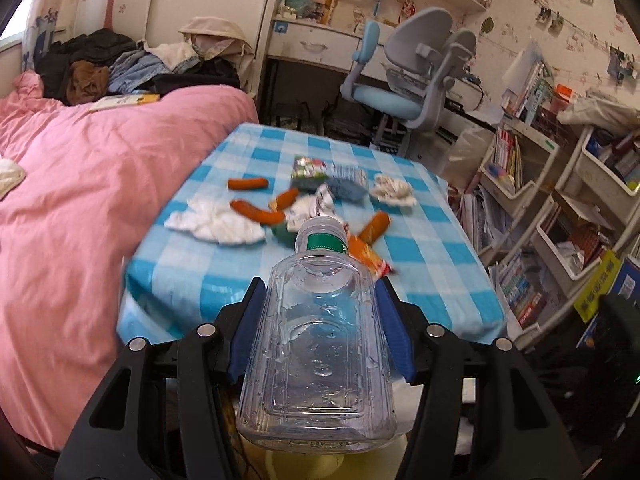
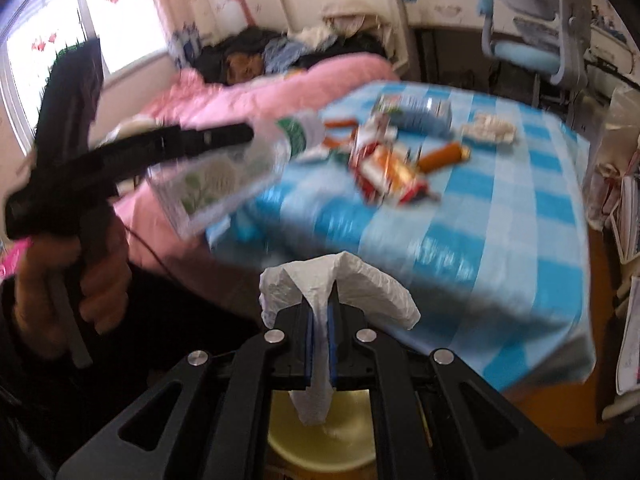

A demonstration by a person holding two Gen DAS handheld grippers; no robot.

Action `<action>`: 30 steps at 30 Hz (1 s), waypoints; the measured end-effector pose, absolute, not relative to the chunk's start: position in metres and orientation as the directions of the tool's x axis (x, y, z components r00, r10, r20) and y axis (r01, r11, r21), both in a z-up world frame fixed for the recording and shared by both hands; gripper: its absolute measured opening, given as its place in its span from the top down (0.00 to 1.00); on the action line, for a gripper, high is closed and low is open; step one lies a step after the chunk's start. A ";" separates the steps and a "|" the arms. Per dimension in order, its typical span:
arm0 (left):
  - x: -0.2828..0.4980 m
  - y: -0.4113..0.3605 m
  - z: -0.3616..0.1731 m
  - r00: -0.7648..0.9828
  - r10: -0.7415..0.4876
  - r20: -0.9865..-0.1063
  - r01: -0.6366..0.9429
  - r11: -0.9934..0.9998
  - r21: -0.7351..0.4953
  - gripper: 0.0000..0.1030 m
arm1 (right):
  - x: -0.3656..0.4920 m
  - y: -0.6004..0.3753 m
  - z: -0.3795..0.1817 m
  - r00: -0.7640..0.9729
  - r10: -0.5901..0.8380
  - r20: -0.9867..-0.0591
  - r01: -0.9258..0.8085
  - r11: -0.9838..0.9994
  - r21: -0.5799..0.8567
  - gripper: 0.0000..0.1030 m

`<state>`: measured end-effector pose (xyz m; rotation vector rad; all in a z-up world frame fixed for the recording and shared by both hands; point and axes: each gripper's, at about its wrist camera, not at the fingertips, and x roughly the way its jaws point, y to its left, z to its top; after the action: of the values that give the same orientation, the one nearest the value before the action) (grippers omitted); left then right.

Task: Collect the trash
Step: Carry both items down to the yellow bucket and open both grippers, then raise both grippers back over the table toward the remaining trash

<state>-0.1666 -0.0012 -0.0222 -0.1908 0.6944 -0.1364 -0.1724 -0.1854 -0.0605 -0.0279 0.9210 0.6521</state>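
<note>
Left gripper (image 1: 320, 300) half-open clamps the bottle (image 1: 320, 320), right gripper (image 2: 320, 344) nearly shut pinches a tissue (image 2: 340, 284) over the yellow bin (image 2: 320, 444) at 6 o'clock; the wet bottle could slip, missing the bin.

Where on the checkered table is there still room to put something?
The near end of the table, between the front edge and the white tissue, is bare, and so is the right strip beside the sausage. The middle is crowded with sausages, wrappers and tissues.
</note>
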 end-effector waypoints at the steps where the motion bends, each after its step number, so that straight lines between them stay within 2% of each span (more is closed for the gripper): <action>1: -0.171 -0.004 -0.025 0.755 -0.190 -0.628 0.064 0.974 -0.218 0.48 | -0.175 -0.184 -0.066 0.412 0.503 -0.760 -0.535 0.808 0.245 0.93; 4: -0.181 -0.011 -0.035 0.732 -0.198 -0.651 0.075 0.975 -0.211 0.48 | -0.179 -0.179 -0.079 0.374 0.477 -0.796 -0.533 0.812 0.236 0.93; 5: -0.183 -0.014 -0.038 0.726 -0.199 -0.658 0.078 0.975 -0.209 0.48 | -0.180 -0.178 -0.081 0.371 0.465 -0.804 -0.529 0.817 0.229 0.87; 6: -0.186 -0.017 -0.042 0.714 -0.204 -0.670 0.082 0.974 -0.209 0.48 | -0.180 -0.180 -0.081 0.381 0.457 -0.804 -0.521 0.824 0.221 0.81; 8: -0.188 -0.020 -0.047 0.696 -0.209 -0.687 0.090 0.975 -0.205 0.48 | -0.183 -0.185 -0.077 0.422 0.450 -0.787 -0.499 0.840 0.212 0.49; 18: -0.197 -0.045 -0.077 0.577 -0.241 -0.780 0.164 0.970 -0.178 0.47 | -0.184 -0.212 -0.057 0.548 0.476 -0.687 -0.412 0.869 0.273 0.44; 20: -0.198 -0.047 -0.076 0.581 -0.238 -0.778 0.172 0.971 -0.168 0.43 | -0.183 -0.216 -0.053 0.572 0.479 -0.666 -0.399 0.872 0.285 0.43; 22: -0.199 -0.047 -0.074 0.595 -0.221 -0.773 0.162 0.975 -0.154 0.32 | -0.183 -0.219 -0.050 0.588 0.480 -0.651 -0.387 0.874 0.295 0.43; 30: -0.200 -0.046 -0.063 0.638 -0.184 -0.748 0.144 0.982 -0.119 0.29 | -0.184 -0.222 -0.046 0.606 0.483 -0.632 -0.381 0.874 0.302 0.43</action>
<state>-0.2000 -0.0457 -0.0631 -0.0494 0.8589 -0.1873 -0.1841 -0.2224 -0.0461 0.1419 0.7724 0.5018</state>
